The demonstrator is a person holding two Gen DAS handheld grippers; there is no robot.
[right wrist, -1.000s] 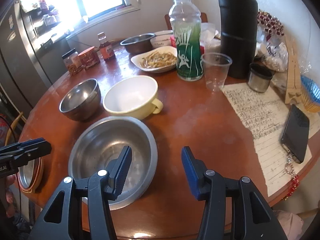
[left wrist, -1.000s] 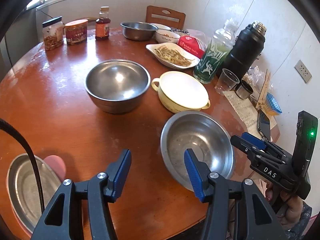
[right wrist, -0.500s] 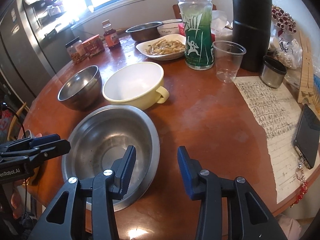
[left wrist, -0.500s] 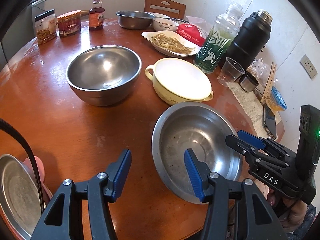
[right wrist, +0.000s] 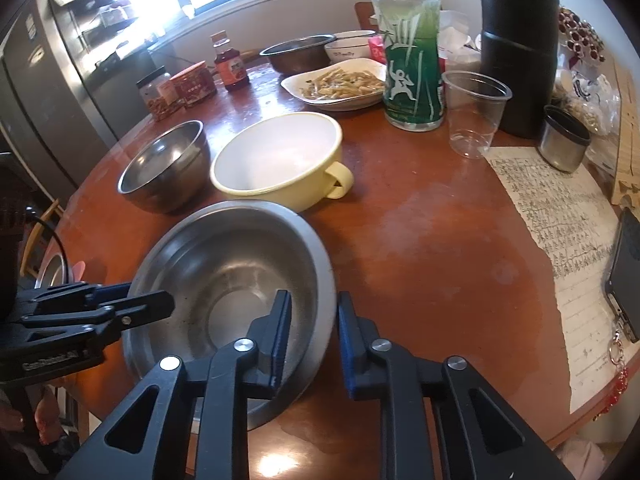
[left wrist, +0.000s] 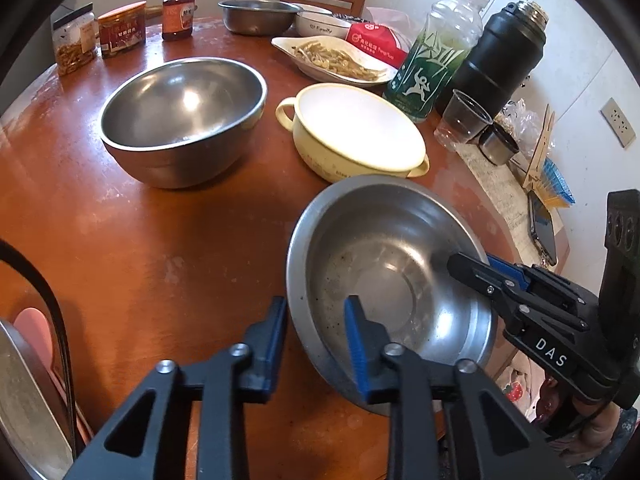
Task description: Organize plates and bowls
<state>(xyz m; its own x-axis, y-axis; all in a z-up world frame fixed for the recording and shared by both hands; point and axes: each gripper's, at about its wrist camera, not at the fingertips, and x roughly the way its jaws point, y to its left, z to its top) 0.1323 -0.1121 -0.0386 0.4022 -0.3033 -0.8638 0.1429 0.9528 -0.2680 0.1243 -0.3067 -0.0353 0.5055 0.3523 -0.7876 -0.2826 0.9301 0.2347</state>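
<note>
The right gripper (right wrist: pixel 311 322) straddles the near rim of the wide steel basin (right wrist: pixel 224 276), one blue pad inside, the other outside, with a gap to the wall. The left gripper (right wrist: pixel 132 304) reaches over the basin's left rim. Beyond sit a yellow handled bowl (right wrist: pixel 276 156) and a steel bowl (right wrist: pixel 164 164).

Three steel bowls (left wrist: pixel 182 114) (left wrist: pixel 394 280) (left wrist: pixel 258 16), one yellow handled bowl (left wrist: pixel 356 132), one white bowl (left wrist: pixel 322 26). One dish of food (left wrist: pixel 334 58), two jars (left wrist: pixel 74 40) (left wrist: pixel 122 28), two bottles (left wrist: pixel 178 6) (left wrist: pixel 438 50). One flask (left wrist: pixel 502 56), one plastic cup (left wrist: pixel 460 120), one phone (left wrist: pixel 542 230).

Steel plate (left wrist: pixel 24 412) cut by frame edge; phone (right wrist: pixel 628 276) likewise.
</note>
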